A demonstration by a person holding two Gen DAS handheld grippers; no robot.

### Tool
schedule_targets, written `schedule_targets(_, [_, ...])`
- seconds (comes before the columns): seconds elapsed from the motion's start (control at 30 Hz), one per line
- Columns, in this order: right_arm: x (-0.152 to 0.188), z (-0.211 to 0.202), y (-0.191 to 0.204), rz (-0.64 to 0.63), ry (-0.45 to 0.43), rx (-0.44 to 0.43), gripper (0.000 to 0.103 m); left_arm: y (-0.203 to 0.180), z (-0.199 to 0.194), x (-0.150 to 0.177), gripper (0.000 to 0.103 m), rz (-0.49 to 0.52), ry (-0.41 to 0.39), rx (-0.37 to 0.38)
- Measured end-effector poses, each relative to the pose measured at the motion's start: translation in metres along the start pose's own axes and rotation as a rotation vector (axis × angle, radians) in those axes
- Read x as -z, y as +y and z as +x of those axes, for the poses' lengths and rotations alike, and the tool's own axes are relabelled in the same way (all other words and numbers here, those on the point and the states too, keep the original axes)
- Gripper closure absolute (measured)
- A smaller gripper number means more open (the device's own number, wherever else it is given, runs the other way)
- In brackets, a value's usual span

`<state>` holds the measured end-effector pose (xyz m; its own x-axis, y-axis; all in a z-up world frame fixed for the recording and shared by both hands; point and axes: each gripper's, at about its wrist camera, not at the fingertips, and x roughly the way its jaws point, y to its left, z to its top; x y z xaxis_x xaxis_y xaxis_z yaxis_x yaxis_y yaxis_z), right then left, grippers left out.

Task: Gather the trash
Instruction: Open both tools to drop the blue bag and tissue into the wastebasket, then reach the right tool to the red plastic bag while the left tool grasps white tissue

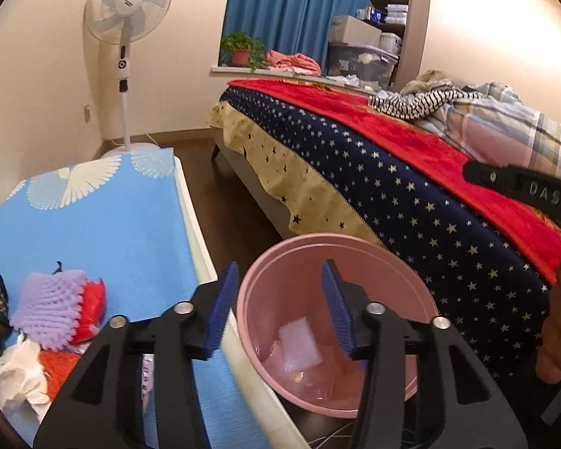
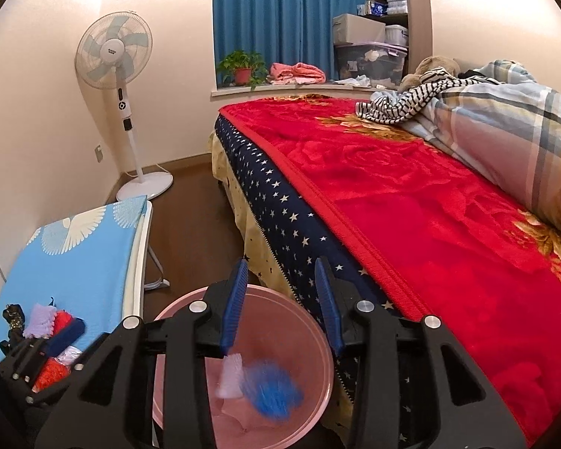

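While one bed (image 2: 411, 202) fills the right side, one blue-topped table (image 1: 104, 220) sits left with one pink bin (image 1: 276, 262) on the floor between them. Left gripper (image 1: 280, 307) and right gripper (image 2: 280, 307) both hang over the bin, jaws apart, gripping nothing. Trash count: two pieces blurred in the bin, blue (image 2: 276, 393) and white (image 2: 230, 376); one mixed pile (image 1: 56, 321) on the table.

Warm, even indoor light. Strong fisheye bending and dark vignette at corners. Soft fan shadow (image 1: 93, 86) on wall. Motion-blurred blue scrap (image 2: 275, 389) in right wrist view.
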<state>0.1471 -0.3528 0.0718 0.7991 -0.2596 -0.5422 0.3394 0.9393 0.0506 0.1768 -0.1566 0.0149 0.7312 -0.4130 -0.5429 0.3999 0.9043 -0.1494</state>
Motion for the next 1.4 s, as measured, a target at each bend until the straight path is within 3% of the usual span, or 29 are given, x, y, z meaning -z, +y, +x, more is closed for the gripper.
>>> schedule_targets(0.37, [-0.001, -0.038, 0.003, 0.011, -0.099, -0.043, 0.064, 0.021, -0.049, 0.005, 0.042, -0.025, -0.077, -0.004])
schedule_targets(0.73, [0.001, -0.081, 0.036, -0.050, -0.172, -0.083, 0.064, 0.026, -0.092, 0.011, 0.042, 0.009, -0.128, -0.013])
schedule_targets(0.93, [0.004, -0.086, 0.042, -0.055, -0.166, -0.106, 0.064, 0.038, -0.105, 0.014, 0.042, -0.008, -0.136, -0.024])
schedule_targets(1.23, [0.012, -0.082, 0.057, -0.070, -0.143, -0.171, 0.064, 0.068, -0.112, 0.030, 0.042, -0.073, -0.106, -0.117])
schedule_targets(1.4, [0.017, -0.075, 0.072, -0.094, -0.122, -0.208, 0.064, 0.090, -0.114, 0.047, 0.042, -0.120, -0.093, -0.205])
